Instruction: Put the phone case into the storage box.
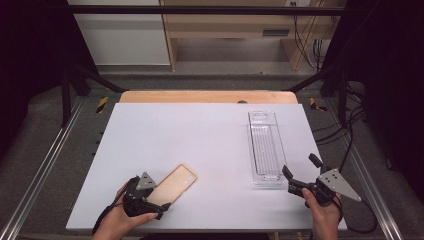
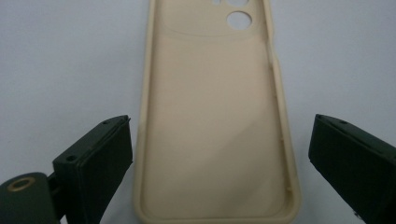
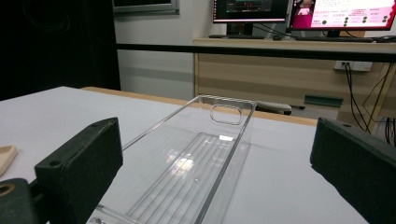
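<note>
Phone case (image 2: pixel 212 126) lies between spread left hand-held gripper (image 2: pixel 219 158) jaws — clear tray (image 1: pixel 265 149) empty.

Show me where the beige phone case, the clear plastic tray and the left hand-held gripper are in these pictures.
Beige rubbery phone case (image 2: pixel 215 126): left gripper view, on its inner back panel.
Clear ribbed plastic tray (image 1: pixel 265 145): high view, on its ribbed floor.
Left hand-held gripper (image 2: pixel 219 158): left gripper view, midway between its open black jaws.

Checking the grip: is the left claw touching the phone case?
Apart. In the left gripper view, white table shows between each jaw and the phone case.
</note>
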Action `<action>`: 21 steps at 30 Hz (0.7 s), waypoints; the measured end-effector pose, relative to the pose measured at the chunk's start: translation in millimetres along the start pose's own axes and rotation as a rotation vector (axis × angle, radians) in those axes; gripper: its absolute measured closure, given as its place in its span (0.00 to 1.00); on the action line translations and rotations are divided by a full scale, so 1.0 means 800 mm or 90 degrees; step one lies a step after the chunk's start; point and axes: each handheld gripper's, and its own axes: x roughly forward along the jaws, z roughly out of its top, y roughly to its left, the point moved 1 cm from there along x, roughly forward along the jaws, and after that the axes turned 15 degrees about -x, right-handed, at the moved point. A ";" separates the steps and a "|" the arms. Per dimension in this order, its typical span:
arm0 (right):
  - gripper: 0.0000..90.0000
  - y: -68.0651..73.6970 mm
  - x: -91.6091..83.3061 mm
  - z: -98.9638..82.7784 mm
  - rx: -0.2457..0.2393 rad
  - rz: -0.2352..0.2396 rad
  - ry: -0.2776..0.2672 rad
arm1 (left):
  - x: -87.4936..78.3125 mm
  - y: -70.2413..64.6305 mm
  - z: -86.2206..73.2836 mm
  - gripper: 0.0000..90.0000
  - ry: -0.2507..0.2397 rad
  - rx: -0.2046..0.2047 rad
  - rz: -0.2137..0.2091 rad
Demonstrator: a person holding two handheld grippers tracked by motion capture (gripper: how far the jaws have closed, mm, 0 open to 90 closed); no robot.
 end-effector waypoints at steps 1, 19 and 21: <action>0.03 0.000 0.001 0.000 -0.001 0.001 -0.001 | 0.000 0.000 0.000 0.06 0.000 0.000 0.000; 0.03 0.003 0.003 0.000 -0.008 0.009 0.003 | 0.016 0.004 -0.007 0.11 -0.014 -0.001 0.009; 0.03 0.004 0.004 0.000 -0.010 0.010 0.005 | 0.015 0.003 -0.008 0.12 -0.019 0.001 0.011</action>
